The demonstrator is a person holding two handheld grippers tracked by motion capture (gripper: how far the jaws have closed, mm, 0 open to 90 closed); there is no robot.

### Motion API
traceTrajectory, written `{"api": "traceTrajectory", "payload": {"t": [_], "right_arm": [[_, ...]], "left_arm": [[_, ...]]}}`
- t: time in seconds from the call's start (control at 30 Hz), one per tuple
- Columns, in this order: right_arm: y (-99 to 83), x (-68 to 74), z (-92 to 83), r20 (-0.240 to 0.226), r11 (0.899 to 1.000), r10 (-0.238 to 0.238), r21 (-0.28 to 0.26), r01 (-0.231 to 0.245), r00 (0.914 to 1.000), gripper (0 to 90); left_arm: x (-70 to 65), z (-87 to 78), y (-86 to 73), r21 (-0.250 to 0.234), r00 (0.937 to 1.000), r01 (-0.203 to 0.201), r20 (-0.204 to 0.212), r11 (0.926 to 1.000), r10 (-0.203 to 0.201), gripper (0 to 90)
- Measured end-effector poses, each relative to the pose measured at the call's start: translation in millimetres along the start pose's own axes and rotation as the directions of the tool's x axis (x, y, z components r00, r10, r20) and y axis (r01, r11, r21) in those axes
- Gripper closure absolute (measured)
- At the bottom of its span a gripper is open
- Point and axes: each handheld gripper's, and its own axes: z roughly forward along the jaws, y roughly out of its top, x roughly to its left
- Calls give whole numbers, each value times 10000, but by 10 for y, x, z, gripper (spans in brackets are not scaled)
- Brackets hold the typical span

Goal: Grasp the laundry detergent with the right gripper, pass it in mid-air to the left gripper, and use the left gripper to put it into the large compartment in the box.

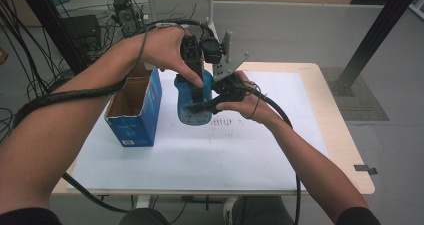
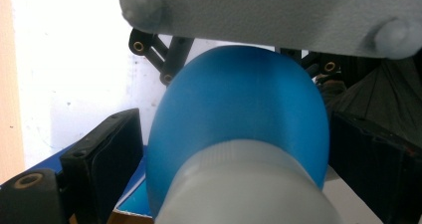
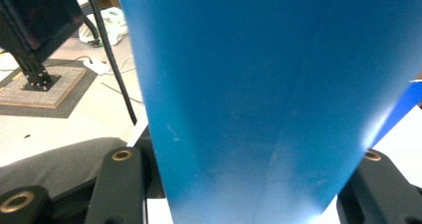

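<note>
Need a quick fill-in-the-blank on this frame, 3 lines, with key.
1. The right gripper is shut on a ____ bottle.
2. In the left gripper view, the bottle's cap is ____.
3. In the high view, the open box stands to the ____ of the bottle.
Missing words: blue; white; left.

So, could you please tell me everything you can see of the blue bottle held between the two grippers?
The blue bottle looks like smooth, slightly translucent plastic, with a rounded shoulder and a pale whitish cap or neck at its top. It is held roughly upright above the white sheet on the table, just right of an open blue cardboard box. The right gripper is clamped on its lower body from the side. The left gripper comes from above, its jaws either side of the shoulder; contact there is unclear.
</note>
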Motion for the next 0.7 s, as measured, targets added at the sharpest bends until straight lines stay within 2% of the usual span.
{"api": "traceTrajectory", "payload": {"t": [0.27,0.5,0.7], "right_arm": [[-1,-1,-1,36,10000,-50,35,50,10000,441],[1,-1,-11,77,9999,-138,51,138,9999,441],[3,-2,-13,130,9996,-262,65,262,9996,441]], "left_arm": [[-2,-3,2,-13,9999,-75,-72,10000,75,137],[-6,-14,6,-119,9996,-191,-203,9997,188,242],[-14,-11,1,-135,9994,-256,-245,9996,253,273]]}}
